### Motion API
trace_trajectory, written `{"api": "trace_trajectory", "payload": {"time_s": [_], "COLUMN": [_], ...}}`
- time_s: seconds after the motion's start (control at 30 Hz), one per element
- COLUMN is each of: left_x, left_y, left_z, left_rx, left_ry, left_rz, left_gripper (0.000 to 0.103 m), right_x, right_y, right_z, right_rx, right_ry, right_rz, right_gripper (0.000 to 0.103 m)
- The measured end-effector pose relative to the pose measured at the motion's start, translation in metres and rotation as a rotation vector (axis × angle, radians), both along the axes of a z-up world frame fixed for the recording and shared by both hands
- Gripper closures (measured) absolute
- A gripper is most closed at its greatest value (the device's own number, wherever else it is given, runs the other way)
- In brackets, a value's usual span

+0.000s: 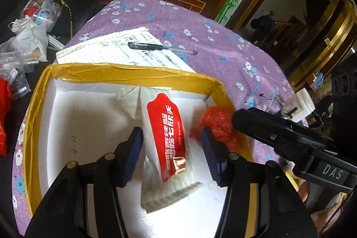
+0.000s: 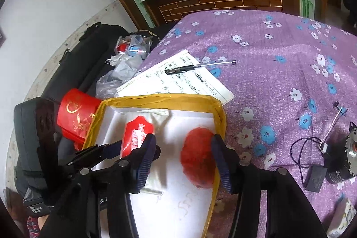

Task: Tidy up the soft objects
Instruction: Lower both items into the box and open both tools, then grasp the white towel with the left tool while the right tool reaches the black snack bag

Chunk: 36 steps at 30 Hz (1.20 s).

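A white foam box with yellow tape on its rim [image 1: 133, 73] [image 2: 160, 98] sits on the purple flowered cloth. A white wet-wipe pack with a red label [image 1: 167, 137] [image 2: 137, 137] lies inside it. My left gripper [image 1: 174, 153] is open, its jaws on either side of the pack, not pressing it. A crumpled red plastic bag [image 1: 218, 124] [image 2: 197, 160] lies in the box at its right wall. My right gripper [image 2: 183, 162] is open above the box, the red bag just inside its right finger.
A lined notepad [image 1: 116, 48] [image 2: 178, 79] with a black pen [image 1: 156, 47] [image 2: 196, 67] lies behind the box. Plastic bags [image 1: 29, 32] and a red bag [image 2: 75, 117] are left of the table. A small motor with wires [image 2: 334, 157] lies right.
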<state>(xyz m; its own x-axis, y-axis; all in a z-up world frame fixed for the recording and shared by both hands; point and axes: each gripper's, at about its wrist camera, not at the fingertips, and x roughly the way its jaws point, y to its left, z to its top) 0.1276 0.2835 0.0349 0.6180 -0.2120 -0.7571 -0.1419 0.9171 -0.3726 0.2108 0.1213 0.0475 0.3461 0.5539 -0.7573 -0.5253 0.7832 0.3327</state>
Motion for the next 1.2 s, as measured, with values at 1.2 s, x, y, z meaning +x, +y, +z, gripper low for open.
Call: {"api": "trace_trajectory", "payload": {"time_s": [1.2], "left_x": [-0.17], "left_y": [-0.22], "left_z": [0.012], "left_rx": [-0.017], "left_ry": [-0.145], "left_rz": [-0.441], "left_gripper": [0.026], "right_x": [-0.164], "right_y": [-0.304], "right_z": [0.019], "right_rx": [0.27], "right_ry": [-0.134], "right_rz": [-0.288], "right_gripper": [0.038]}}
